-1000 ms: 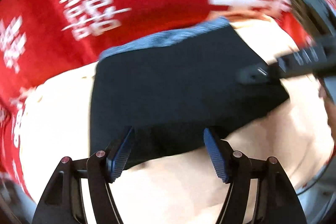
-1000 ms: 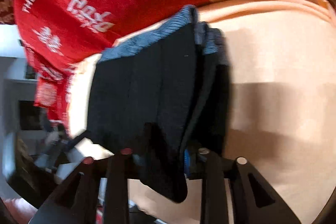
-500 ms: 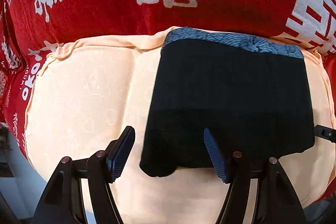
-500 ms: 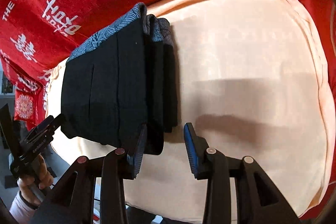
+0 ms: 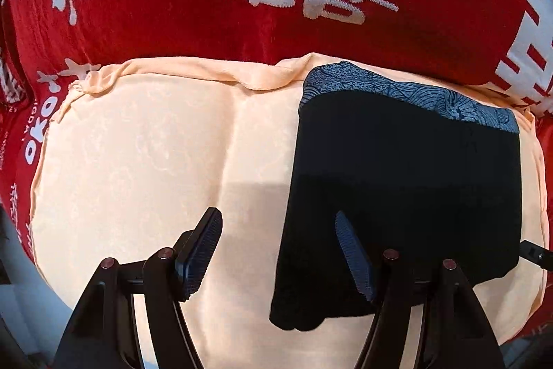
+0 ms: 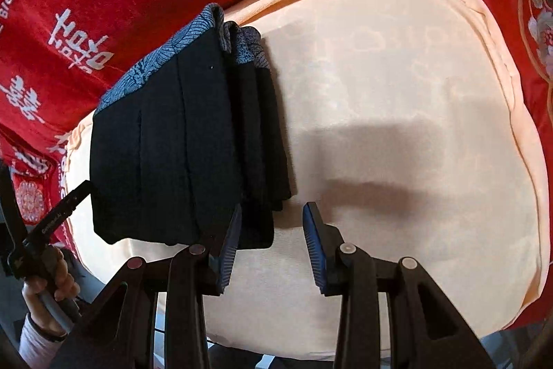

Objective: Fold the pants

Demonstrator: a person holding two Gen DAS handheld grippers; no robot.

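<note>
I look down through both wrist cameras, and the pants (image 5: 408,182) lie folded into a compact dark block on the peach cushion (image 5: 145,161). Their patterned grey-blue waistband (image 5: 408,94) runs along the far edge of the block, close to the far seam of the cushion, where the red blanket (image 5: 172,6) with white characters begins.

My left gripper (image 5: 278,251) hangs over the near-left corner of the pants with its jaws standing wide apart and nothing between them. Its left pad is above bare cushion, its right pad is above the dark cloth, and the left edge of the pants runs between the two. To the left of that edge the cushion is free up to its rim.

My right gripper (image 6: 271,248) is also open, with a narrower gap, and it holds nothing. Its left pad is just at the near-right corner of the pants (image 6: 179,144); I cannot tell if it touches the cloth. In this view the right side of the block shows several stacked layers, a little stepped. To the right of them the cushion (image 6: 397,92) is bare all the way to its seam.

The tip of the other gripper (image 6: 58,217) shows at the far left of the right view, near the left edge of the pants, with the hand (image 6: 48,286) on its handle.
</note>
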